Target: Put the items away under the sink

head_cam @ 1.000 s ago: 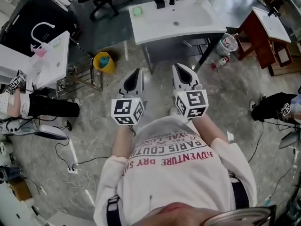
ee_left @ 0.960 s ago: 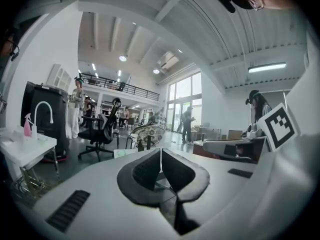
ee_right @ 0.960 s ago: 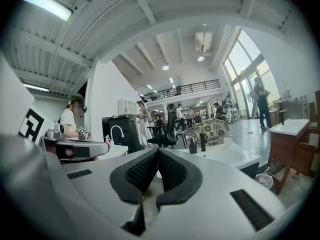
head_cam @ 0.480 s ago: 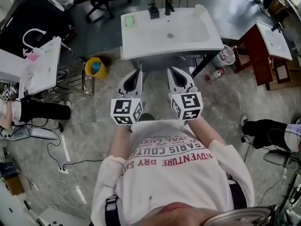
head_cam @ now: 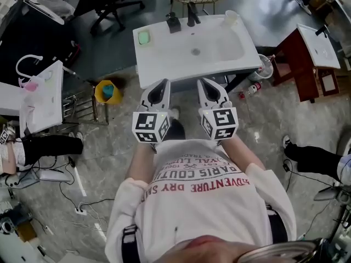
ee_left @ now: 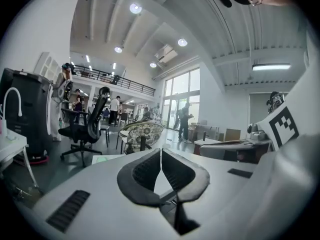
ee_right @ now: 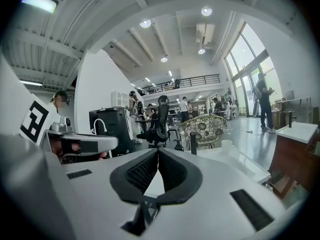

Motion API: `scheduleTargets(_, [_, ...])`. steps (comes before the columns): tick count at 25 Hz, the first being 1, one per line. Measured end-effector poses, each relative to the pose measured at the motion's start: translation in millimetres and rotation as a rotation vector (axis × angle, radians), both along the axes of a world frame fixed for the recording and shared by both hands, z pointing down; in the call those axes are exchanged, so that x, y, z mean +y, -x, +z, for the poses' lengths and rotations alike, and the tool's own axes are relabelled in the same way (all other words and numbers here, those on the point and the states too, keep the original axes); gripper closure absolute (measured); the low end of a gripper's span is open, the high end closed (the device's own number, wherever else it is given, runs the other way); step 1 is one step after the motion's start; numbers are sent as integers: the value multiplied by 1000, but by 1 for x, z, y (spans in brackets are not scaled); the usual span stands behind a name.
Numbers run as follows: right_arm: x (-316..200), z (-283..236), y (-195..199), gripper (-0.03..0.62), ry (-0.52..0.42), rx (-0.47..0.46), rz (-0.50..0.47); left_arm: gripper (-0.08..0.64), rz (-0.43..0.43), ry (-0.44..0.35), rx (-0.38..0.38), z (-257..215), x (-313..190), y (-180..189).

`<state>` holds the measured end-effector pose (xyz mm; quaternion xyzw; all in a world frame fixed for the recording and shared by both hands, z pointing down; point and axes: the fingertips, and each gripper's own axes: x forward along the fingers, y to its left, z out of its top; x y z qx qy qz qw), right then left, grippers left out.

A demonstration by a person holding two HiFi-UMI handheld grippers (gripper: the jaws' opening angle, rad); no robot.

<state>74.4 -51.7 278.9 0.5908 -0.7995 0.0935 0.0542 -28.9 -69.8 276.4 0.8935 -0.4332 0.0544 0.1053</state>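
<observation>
- The left tool [head_cam: 163, 84] has its two jaws pressed together. Nothing is between them.
- Its black pads [ee_left: 145, 171] have little ribs, like tiny steps. They look soft, so things would not slip out.
- The right tool [head_cam: 204, 83] is the same: its jaws are pressed together and it holds nothing.
- Each tool has a smooth white shell that looks hard. At the back sits a cube [head_cam: 149, 127] with black and white squares.
- The person holds both tools side by side, pointing at the sink [head_cam: 164, 64]. The tips are just at the near edge of the sink. It looks like the person is getting ready to reach for something, so both tools are kept free.
- The sink is white and smooth. It has a flat top with straight edges, a shallow bowl and a small round drain [head_cam: 195, 51].
- A flat green pad [head_cam: 143, 37] lies on the far left corner of the sink.
- A dark boxy bottle [head_cam: 173, 22] stands at the back of the sink, beside the dark tap [head_cam: 192, 16].
- A pale cup [head_cam: 231, 17] stands on the far right corner of the sink.
- These are probably the items to put away. None is under the sink yet.
- The sink's top hides the space under it.
- A yellow bucket [head_cam: 106, 91] stands on the floor left of the sink.
- A small bottle [head_cam: 249, 89] lies on the floor right of the sink.
- The floor [head_cam: 109, 163] is grey and cloudy, like stone.
</observation>
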Motion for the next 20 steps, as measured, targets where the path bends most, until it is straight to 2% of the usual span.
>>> scheduleTargets(14, [-226,0,3,568,11,10,115,532,71,28,9,10,-233,25])
scheduleTargets(20, [-279,10,15,566,31,22,105,532,96,73,25,24,-287,27])
